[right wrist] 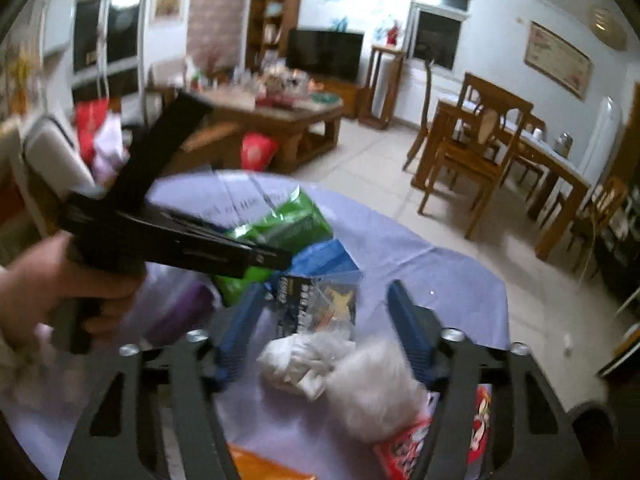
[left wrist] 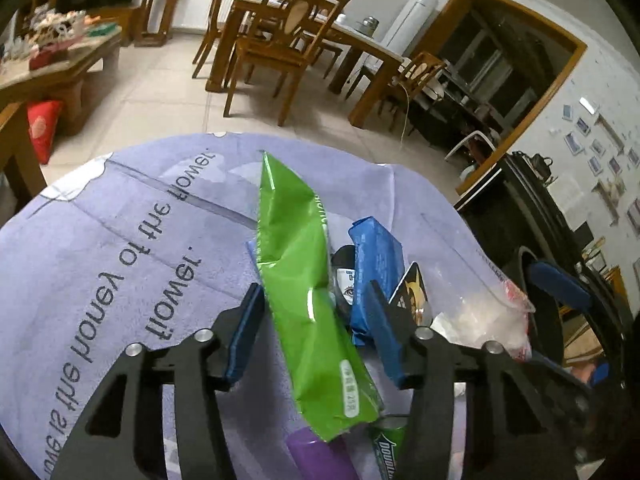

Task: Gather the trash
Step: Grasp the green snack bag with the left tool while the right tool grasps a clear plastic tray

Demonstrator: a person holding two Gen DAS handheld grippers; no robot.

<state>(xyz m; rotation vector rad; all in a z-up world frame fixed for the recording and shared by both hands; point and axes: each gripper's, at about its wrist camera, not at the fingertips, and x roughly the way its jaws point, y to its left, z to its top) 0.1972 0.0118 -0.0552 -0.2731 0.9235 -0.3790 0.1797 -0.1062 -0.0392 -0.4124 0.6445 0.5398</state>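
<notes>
Tabletop (left wrist: 120, 240): round, covered by a lavender cloth printed with dark lettering, seen upside down; "of the flower" is readable.
Trash pile: gathered toward the tabletop's right edge in the left wrist view.
Green wrapper (left wrist: 304, 280): the longest piece, glossy, lying lengthwise between the left fingers, with a small white oval sticker near its close end; its print is too small to read.
Clear plastic bag (left wrist: 480, 312): holds crumpled white tissue, red print at its corner, near the right edge.
Blue packet (left wrist: 374, 264): just right of the green wrapper, touching it.
Card pack (right wrist: 320, 308): dark, yellow cartoon figure; its lettering is blurred.
Purple cylinder (left wrist: 320, 456): partly under the green wrapper's near end.
Green can (left wrist: 390, 452): beside it, letters "DOUBL" visible.
Left gripper (left wrist: 316, 320): fingers wide apart, straddling the green wrapper, gripping nothing.
Right gripper (right wrist: 328, 328): fingers spread wide over the tissue (right wrist: 304, 364), nothing clamped.
</notes>
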